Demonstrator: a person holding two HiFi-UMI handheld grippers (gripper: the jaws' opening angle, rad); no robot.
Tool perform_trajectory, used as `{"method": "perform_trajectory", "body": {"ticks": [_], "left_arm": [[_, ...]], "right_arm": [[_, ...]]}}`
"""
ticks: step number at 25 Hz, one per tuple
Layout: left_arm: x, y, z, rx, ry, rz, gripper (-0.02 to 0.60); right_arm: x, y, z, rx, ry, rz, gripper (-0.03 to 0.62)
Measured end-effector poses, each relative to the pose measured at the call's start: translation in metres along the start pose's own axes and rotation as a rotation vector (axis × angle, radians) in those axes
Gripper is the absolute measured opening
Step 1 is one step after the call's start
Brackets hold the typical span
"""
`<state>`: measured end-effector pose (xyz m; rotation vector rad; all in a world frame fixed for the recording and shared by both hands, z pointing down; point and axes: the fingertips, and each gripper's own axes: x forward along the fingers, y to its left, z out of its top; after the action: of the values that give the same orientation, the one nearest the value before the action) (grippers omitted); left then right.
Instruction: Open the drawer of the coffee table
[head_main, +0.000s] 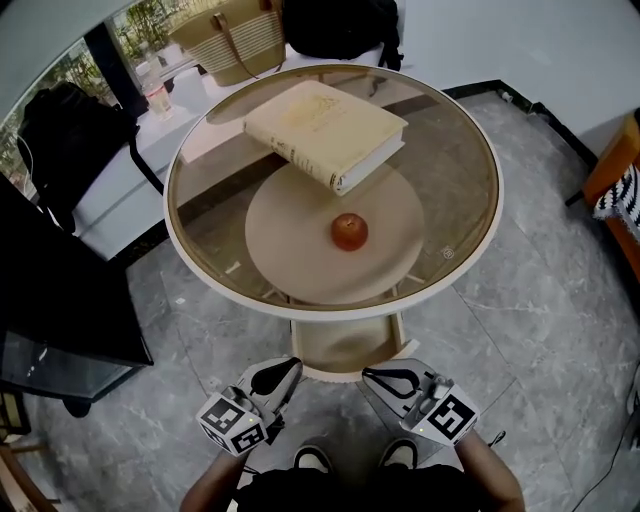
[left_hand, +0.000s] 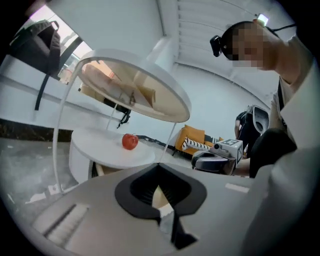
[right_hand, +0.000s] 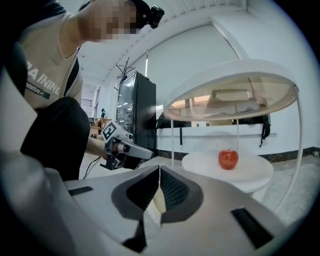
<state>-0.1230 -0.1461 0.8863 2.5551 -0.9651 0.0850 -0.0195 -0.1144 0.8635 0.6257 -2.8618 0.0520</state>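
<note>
Noted left gripper (head_main: 293, 368) and right gripper (head_main: 368, 376) side by side, jaws of each pressed together on nothing, near the pulled-out drawer (head_main: 345, 345) under the coffee table (head_main: 330, 307).

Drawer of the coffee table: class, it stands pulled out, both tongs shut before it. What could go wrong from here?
The drawer juts out toward the person's shoes; a step forward may knock it.
The apple lies loose on the lower shelf; a jolt to the table might roll it off.
The left tongs and right tongs hang shut near the drawer; a careless swing could bump it.
</note>
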Motion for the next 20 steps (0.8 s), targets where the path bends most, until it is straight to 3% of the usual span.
{"method": "perform_trajectory", "body": {"ticks": [7,12,20], "left_arm": [[0.002,-0.04,0.065,0.049,-0.035,-0.071,0.006],[0.0,-0.046,0.099,0.12,-0.065,-0.046,0.006],[0.002,-0.055,0.121,0.151,-0.065,-0.047,0.006]], "right_arm": [[-0.003,-0.007,0.059,-0.042,-0.052,-0.019,0.008],[-0.016,-0.02,0.093,-0.045,-0.085,-0.075,0.008],[-0.03,-0.029,0.124,-0.034,-0.098,-0.113,0.008]]}}
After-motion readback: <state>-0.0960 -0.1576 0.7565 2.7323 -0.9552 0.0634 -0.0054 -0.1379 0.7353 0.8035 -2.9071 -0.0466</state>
